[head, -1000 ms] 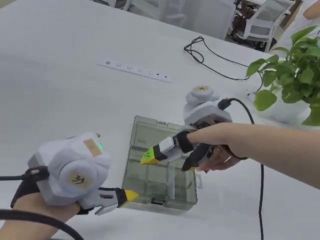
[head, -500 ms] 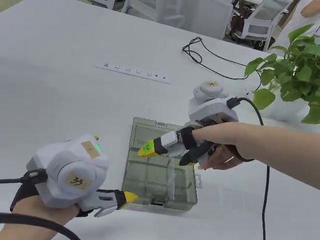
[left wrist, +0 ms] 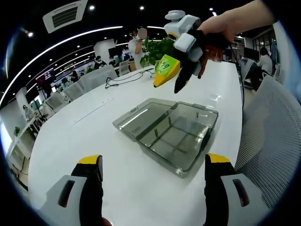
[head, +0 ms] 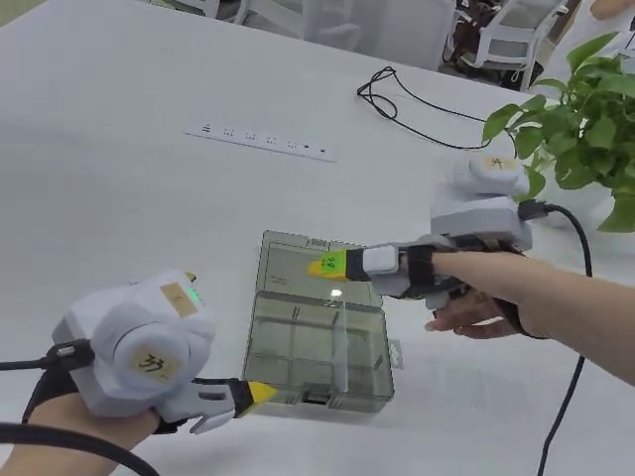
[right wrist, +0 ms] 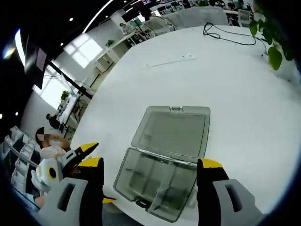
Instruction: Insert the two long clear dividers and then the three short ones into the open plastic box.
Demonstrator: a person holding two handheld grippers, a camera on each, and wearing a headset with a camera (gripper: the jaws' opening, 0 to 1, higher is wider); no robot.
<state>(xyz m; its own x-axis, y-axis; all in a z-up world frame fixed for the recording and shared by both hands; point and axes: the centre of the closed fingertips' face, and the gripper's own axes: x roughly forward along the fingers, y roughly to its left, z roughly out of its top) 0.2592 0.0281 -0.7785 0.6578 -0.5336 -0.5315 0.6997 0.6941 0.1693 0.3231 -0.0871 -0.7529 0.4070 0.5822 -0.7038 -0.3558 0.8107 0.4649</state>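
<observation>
You sat at a broad white table (head: 119,119) in an open office.
Mesh chairs (head: 496,45) stood beyond it, a leafy plant (head: 580,109) on your right; a power strip (head: 260,142) and black cable (head: 361,92) lay there, under strip lights (left wrist: 89,34) and bright windows (right wrist: 85,51).

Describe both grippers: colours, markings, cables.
Both grippers are white housings with black fingers tipped yellow. The left gripper carries tan handwritten labels, a green light and a black cable. The right gripper has a yellow-green numbered tip and black cable.
</observation>
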